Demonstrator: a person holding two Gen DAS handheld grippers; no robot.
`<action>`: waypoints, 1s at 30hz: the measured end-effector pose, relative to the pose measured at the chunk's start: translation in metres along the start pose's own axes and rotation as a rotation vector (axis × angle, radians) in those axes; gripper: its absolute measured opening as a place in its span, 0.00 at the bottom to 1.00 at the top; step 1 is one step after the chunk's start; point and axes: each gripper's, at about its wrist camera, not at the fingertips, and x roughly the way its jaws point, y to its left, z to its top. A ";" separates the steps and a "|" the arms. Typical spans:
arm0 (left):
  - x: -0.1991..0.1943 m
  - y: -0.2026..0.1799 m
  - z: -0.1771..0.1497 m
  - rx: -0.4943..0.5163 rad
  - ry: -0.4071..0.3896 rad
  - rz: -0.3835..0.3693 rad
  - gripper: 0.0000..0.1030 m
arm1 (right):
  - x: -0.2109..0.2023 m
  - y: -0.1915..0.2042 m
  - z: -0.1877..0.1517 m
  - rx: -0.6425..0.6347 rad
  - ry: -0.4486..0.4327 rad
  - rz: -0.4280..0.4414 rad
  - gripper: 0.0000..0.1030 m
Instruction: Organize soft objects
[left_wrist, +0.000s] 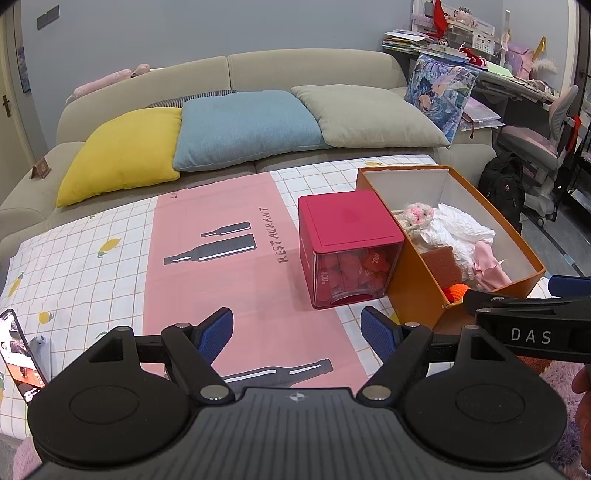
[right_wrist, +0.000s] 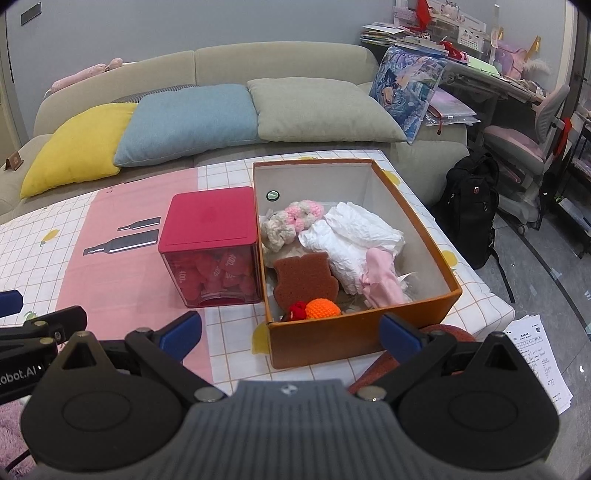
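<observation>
in the orange box (right_wrist: 364, 334): crochet flowers (right_wrist: 291, 221), white tissue (right_wrist: 354, 236), brown sponge (right_wrist: 304, 278), pink cloth (right_wrist: 382, 282), orange ball (right_wrist: 322, 308). just left, touching it: red cube (right_wrist: 210, 221) holding "400" hearts. left gripper (left_wrist: 297, 332) and right gripper (right_wrist: 290, 338) wide, empty, near the box front.

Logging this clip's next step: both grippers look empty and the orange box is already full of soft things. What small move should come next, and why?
Probably ease the right gripper forward and down over the orange box toward the orange crochet ball at its near wall. Both it and the left gripper are open and hold nothing, the box sits straight ahead of the right one, and the ball lies closest, uncovered.
</observation>
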 end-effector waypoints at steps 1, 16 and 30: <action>0.000 0.000 0.000 0.000 0.000 0.000 0.89 | 0.000 0.000 0.000 0.000 0.000 0.000 0.97; 0.000 0.000 0.000 0.000 0.000 0.001 0.89 | 0.000 0.001 0.000 0.001 0.001 -0.001 0.97; 0.000 0.000 -0.001 0.000 -0.002 0.001 0.89 | 0.003 0.001 -0.002 -0.003 0.009 0.006 0.97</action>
